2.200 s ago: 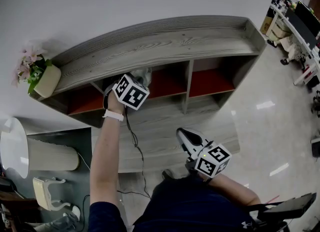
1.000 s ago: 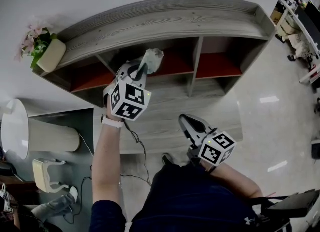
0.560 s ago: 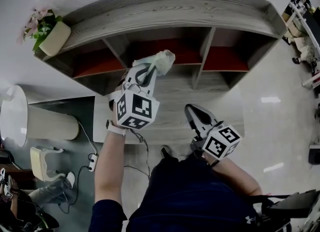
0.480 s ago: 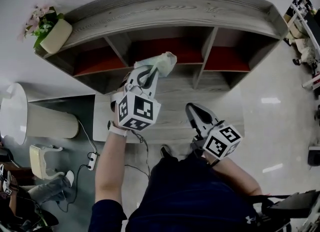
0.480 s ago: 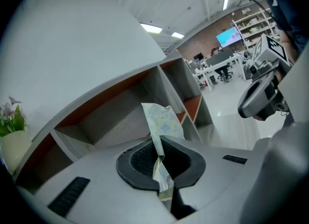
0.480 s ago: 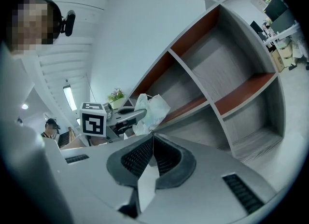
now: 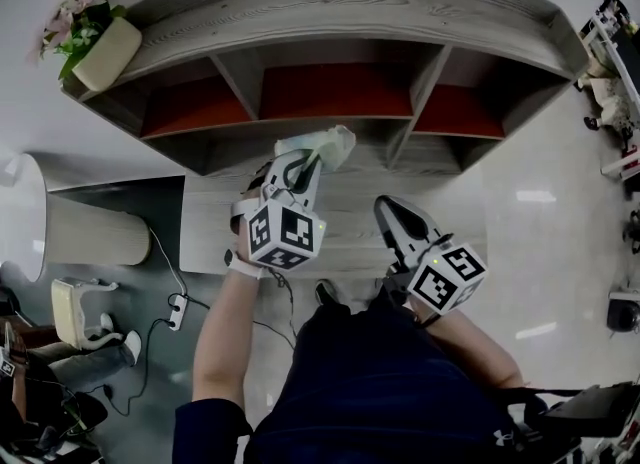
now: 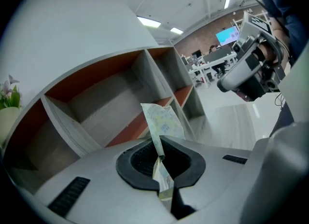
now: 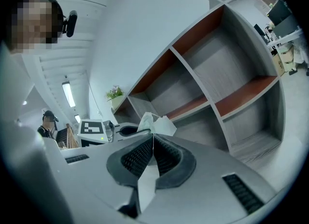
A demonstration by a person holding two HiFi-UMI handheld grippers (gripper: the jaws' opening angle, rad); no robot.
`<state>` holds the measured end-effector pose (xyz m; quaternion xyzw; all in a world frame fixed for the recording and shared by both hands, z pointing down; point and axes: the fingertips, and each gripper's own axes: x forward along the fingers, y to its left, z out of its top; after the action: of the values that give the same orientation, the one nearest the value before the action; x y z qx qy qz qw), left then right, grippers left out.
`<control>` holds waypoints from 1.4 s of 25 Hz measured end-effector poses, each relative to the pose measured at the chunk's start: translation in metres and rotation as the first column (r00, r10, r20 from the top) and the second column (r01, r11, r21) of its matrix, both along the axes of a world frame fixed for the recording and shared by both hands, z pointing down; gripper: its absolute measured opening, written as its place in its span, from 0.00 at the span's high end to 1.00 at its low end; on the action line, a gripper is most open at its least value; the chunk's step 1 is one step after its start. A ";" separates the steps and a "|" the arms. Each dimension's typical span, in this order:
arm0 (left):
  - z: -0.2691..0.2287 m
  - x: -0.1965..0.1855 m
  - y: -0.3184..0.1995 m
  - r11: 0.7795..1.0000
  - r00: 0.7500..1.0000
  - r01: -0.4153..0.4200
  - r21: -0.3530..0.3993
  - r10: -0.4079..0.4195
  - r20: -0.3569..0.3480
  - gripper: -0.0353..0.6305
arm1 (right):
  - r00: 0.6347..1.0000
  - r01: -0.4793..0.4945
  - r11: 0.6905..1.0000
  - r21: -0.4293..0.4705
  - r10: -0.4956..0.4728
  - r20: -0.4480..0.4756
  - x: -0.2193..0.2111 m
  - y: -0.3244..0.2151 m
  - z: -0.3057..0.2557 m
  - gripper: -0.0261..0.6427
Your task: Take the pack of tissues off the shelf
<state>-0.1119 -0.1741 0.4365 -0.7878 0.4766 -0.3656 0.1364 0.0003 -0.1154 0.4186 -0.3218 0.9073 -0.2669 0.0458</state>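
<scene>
Head view steeply down from above left gripper (image 7: 308, 160), right gripper (image 7: 386, 206) and shelf (image 7: 340, 12); gripper views sit close behind own jaws, facing shelf compartments, each catching the other gripper

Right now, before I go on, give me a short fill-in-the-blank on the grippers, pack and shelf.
The left gripper has its jaws ___ on the pack.
The right gripper holds ___.
The pot stands on ___ of the shelf.
Missing: shut; nothing; top.
</scene>
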 end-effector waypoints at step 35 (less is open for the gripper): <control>0.226 -0.012 -0.005 0.960 1.000 0.021 -0.278 -0.026 -0.016 0.92 | 0.996 -0.012 0.993 -0.117 0.002 -0.086 -0.017 -0.027 0.051 0.94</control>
<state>-0.1238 -0.1795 0.6625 -0.7970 0.4313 -0.4225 0.0156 -0.0167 -0.1419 0.4693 -0.3383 0.8899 -0.3058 -0.0111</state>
